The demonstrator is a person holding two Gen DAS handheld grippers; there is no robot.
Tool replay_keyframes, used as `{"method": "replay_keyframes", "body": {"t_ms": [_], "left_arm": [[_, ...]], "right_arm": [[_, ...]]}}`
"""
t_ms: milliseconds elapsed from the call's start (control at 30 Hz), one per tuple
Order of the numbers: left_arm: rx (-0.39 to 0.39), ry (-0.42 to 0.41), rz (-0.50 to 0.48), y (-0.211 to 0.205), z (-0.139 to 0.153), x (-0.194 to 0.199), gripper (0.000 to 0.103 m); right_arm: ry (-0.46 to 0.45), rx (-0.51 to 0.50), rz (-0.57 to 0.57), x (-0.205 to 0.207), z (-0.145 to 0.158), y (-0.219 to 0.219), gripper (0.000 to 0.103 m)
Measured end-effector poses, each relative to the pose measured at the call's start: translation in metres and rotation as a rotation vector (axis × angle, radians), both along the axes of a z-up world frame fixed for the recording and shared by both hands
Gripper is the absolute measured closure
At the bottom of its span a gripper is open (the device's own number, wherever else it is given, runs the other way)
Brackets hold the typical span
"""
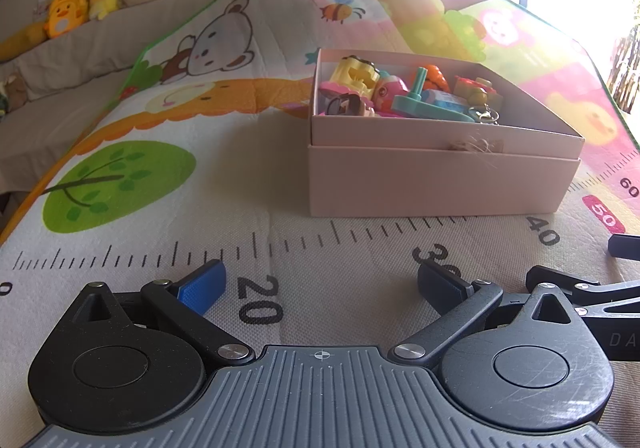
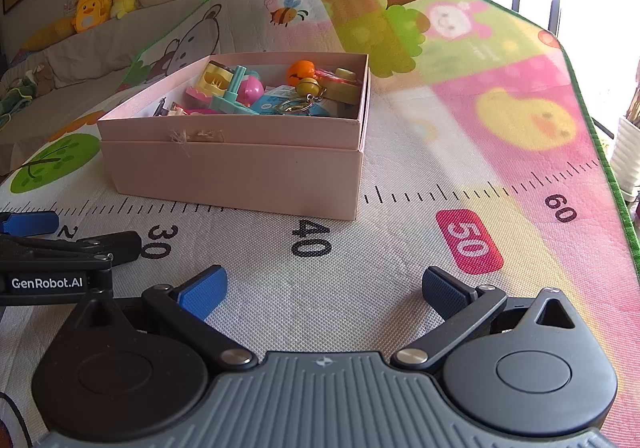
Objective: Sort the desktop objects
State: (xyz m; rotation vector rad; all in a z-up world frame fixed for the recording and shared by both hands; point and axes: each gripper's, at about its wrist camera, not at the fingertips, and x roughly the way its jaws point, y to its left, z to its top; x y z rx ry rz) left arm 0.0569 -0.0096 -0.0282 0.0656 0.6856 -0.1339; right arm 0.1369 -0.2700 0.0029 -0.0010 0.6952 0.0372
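A pale pink cardboard box (image 1: 432,183) (image 2: 240,175) stands on the cartoon play mat, nested in its lid. Several small toys fill it: a yellow piece (image 1: 356,75) (image 2: 216,77), a teal peg toy (image 1: 416,99) (image 2: 232,95), an orange toy (image 1: 434,75) (image 2: 301,72) and a keyring (image 1: 486,112) (image 2: 294,105). My left gripper (image 1: 326,284) sits low on the mat in front of the box, open, nothing between its blue pads. To its right, my right gripper (image 2: 324,290) rests open and empty near the printed 40.
The play mat (image 2: 500,119) carries a printed ruler along its near side and ends at a green border on the right. A grey sofa (image 1: 92,47) with plush toys (image 1: 64,13) and cushions runs behind on the left. Bright window glare fills the upper right.
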Motion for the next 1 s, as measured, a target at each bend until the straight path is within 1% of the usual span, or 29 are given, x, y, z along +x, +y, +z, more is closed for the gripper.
{"method": "replay_keyframes", "body": {"t_ms": [1000], "left_arm": [[0.0, 0.0, 0.0, 0.0002, 0.0002, 0.0, 0.0]], "right_arm": [[0.0, 0.0, 0.0, -0.0025, -0.0003, 0.0008, 0.0]]}}
